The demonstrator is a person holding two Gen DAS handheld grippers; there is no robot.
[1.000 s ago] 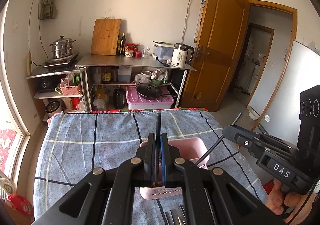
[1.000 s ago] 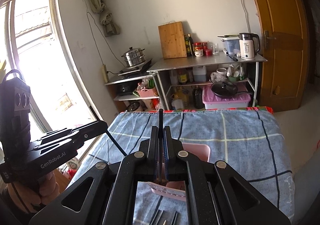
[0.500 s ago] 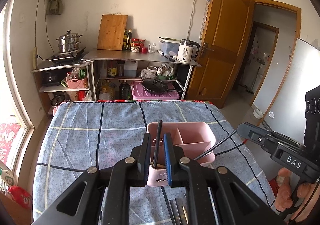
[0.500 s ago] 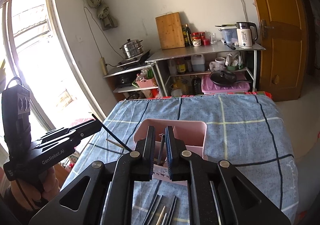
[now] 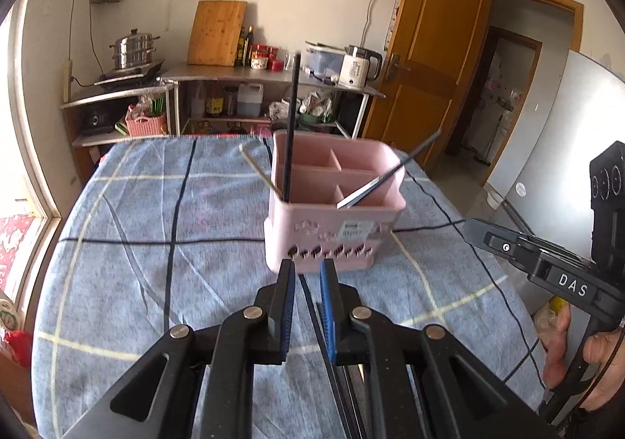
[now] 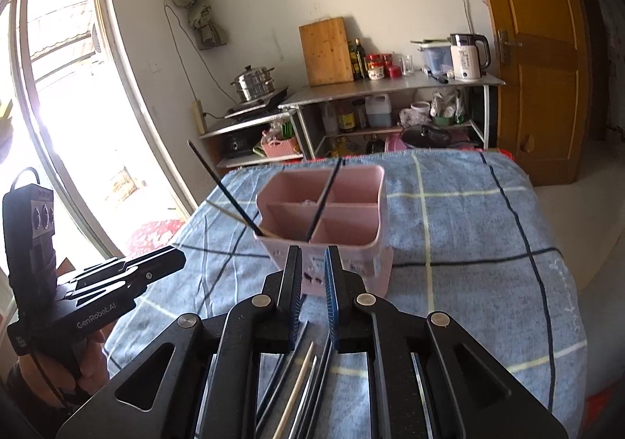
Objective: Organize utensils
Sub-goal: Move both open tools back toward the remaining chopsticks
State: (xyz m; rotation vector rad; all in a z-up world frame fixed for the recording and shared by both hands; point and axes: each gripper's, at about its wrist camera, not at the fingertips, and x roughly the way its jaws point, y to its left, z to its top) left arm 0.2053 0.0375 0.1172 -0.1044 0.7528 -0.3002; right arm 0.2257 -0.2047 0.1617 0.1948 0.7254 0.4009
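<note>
Holder: the pink utensil holder (image 5: 332, 212) stood on the bench (image 5: 136, 243), which was draped in a blue checked cloth, just ahead of both tongs.
Already inside: a black chopstick (image 5: 291, 126) stood almost upright in the near-left compartment beside a pale chopstick (image 5: 259, 173) leaning out to the left; a dark, metal-tipped chopstick (image 5: 390, 173) leaned out of the near-right compartment.
Left tongs: the left tongs (image 5: 306, 275) had just been opening and stood slightly parted with nothing between the pads, hovering low over a loose dark chopstick (image 5: 312, 310) on the cloth.
Right tongs: the right tongs (image 6: 312, 263) had likewise just been opening, a narrow empty gap, above the pile of loose chopsticks (image 6: 300, 368) lying in front of the holder.
Step, as judged: both sticks dropped in, next pair to be fetched.
Risk, narrow gap: tongs this little open could pinch two sticks together or push one aside.
Risk, crowded pile: the sticks lay touching, so lifting one could roll or flick its neighbours off the bench.
Risk, leaning sticks: a passing tong could catch a leaning stick and tip the light holder.
</note>
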